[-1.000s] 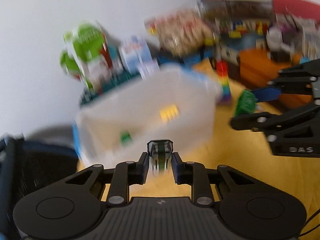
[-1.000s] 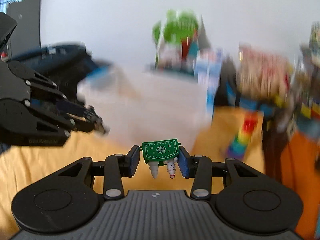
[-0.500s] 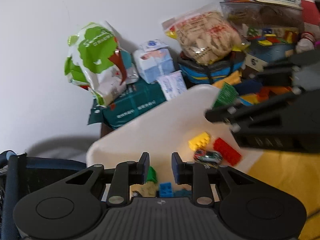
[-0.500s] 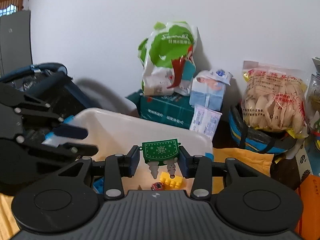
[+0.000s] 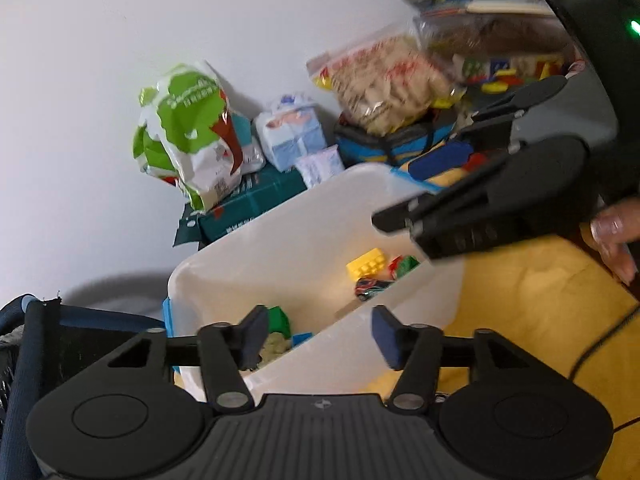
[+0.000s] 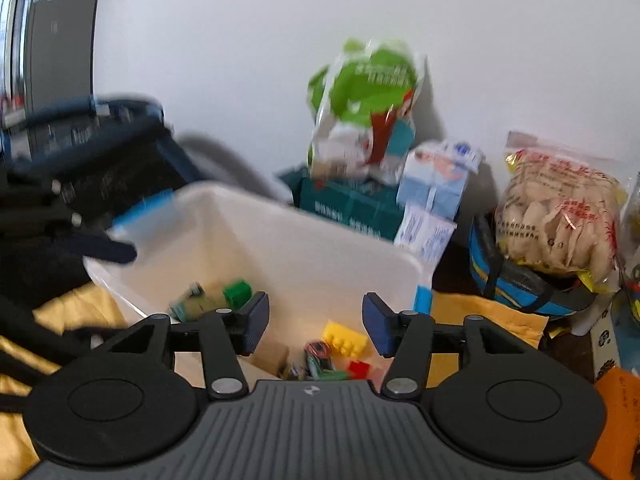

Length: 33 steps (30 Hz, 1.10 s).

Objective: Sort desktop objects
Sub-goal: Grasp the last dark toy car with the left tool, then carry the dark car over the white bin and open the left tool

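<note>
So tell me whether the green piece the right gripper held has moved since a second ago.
Yes. The right gripper is opening with nothing between its pads; the green piece has gone from them, apparently dropped into the white bin below.

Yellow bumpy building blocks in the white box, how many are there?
1. The yellow studded plastic brick lies on the floor of the white plastic bin, beside a small red brick. Others may hide behind the right gripper, whose jaws are opening with nothing between them.
</note>
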Motion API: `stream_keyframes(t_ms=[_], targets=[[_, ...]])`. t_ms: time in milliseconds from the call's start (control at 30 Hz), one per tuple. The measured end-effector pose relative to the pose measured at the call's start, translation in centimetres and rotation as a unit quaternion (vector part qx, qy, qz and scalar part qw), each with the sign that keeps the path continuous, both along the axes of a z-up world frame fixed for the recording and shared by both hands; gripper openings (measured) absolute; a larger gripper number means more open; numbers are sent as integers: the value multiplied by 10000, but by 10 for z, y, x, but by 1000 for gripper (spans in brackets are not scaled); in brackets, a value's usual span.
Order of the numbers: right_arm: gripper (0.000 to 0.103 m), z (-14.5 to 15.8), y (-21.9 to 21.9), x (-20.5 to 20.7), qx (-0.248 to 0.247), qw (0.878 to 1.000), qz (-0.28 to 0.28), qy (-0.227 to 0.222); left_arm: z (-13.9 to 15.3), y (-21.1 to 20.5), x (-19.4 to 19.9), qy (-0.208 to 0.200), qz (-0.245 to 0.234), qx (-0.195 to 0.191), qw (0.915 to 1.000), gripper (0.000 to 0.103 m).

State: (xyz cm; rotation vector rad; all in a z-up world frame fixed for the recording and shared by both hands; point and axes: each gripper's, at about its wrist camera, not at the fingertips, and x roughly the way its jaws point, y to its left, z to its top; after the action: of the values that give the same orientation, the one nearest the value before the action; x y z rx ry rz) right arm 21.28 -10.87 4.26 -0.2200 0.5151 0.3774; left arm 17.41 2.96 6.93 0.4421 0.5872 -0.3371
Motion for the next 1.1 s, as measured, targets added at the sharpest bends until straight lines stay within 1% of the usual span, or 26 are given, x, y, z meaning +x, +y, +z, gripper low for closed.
stream_keyframes(t_ms=[33, 67, 133, 200, 233, 267, 300, 367, 433, 500, 533, 567, 633, 700, 767, 867, 967, 1067, 1100], targets=[[57, 4, -5, -8, 72, 9999, -69, -82, -2, -1, -9, 1, -49, -44, 10000, 71], [58, 6, -10, -13, 105, 9997, -159, -155, -6, -3, -15, 67, -104, -75, 9999, 72], [59, 9, -22, -28, 200, 9989, -353, -245, -23, -11, -24, 305, -196, -58, 9993, 72], [59, 10, -33, -41, 323, 9982, -449, -238, -46, -22, -27, 518, -206, 21, 9984, 72], [59, 9, -39, -49, 365, 9977, -522, -236, -58, -28, -26, 677, -138, 30, 9976, 72], [60, 8, -44, -54, 388, 9972, -599, -228, -68, -33, -24, 848, -30, -27, 9964, 72], [60, 7, -49, -58, 405, 9967, -679, -205, -76, -37, -20, 962, 87, -195, 9951, 72], [60, 1, -58, -65, 469, 9952, -853, -102, -89, -44, -10, 1100, 474, -484, 9916, 72], [60, -7, -66, -69, 557, 9933, -1008, 69, -101, -52, 5, 1127, 992, -484, 9875, 72], [60, -13, -72, -74, 633, 9916, -1111, 191, -112, -55, 15, 1163, 1318, -505, 9831, 72], [60, -15, -74, -78, 653, 9911, -1139, 223, -120, -56, 20, 1289, 1423, -494, 9802, 69], [60, -16, -77, -81, 651, 9909, -1152, 243, -126, -53, 23, 1439, 1439, -519, 9777, 54], [60, -18, -80, -86, 632, 9908, -1167, 270, -135, -43, 22, 1691, 1352, -690, 9739, 39], [60, -20, -84, -93, 634, 9907, -1172, 269, -136, -30, 15, 1670, 1232, -816, 9748, 29], [60, -21, -87, -94, 630, 9906, -1178, 283, -133, -22, 8, 1636, 1056, -751, 9780, 22], [60, -25, -87, -92, 644, 9904, -1169, 355, -120, -8, -6, 1524, 827, -621, 9829, 21], [60, -30, -85, -92, 628, 9911, -1103, 406, -97, 2, -22, 1405, 662, -690, 9854, 21], [60, -32, -80, -91, 619, 9919, -1018, 439, -62, 9, -32, 1192, 418, -746, 9892, 21], [60, -32, -78, -91, 618, 9921, -993, 444, -50, 10, -37, 1063, 316, -732, 9911, 21]])
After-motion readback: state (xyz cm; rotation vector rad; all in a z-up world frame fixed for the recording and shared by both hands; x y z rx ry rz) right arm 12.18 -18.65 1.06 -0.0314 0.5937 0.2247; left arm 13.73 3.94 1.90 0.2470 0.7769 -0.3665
